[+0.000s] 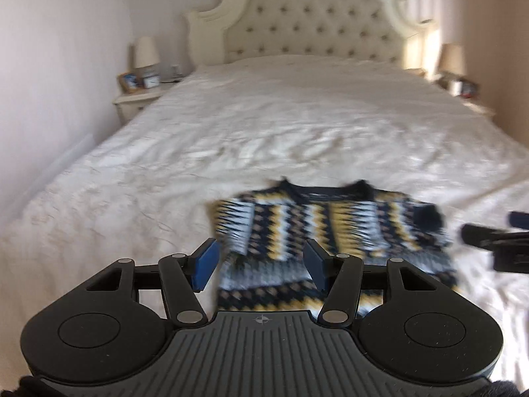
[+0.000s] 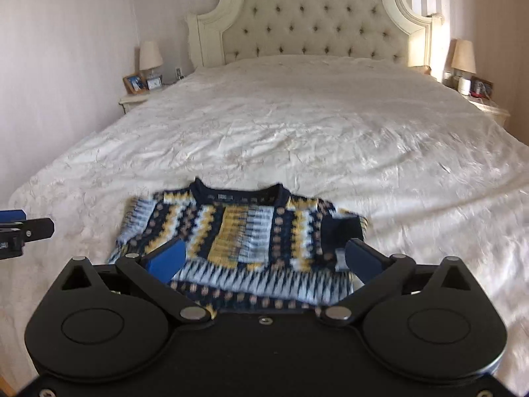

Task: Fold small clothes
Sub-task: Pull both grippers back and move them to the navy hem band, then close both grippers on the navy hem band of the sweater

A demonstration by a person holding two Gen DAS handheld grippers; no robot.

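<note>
A small knitted sweater (image 1: 330,228) with navy, yellow, white and tan zigzag bands lies flat on the white bed, sleeves folded in over the body, neck toward the headboard. It also shows in the right wrist view (image 2: 244,235). My left gripper (image 1: 261,261) is open and empty, hovering above the sweater's near left part. My right gripper (image 2: 264,258) is open and empty, above the sweater's near hem. The right gripper shows at the right edge of the left wrist view (image 1: 496,241); the left gripper shows at the left edge of the right wrist view (image 2: 23,231).
The white bedspread (image 2: 330,132) covers a wide bed with a tufted cream headboard (image 2: 314,23). Nightstands with lamps and small items stand at the left (image 2: 145,82) and right (image 2: 469,79). A wall runs along the left side.
</note>
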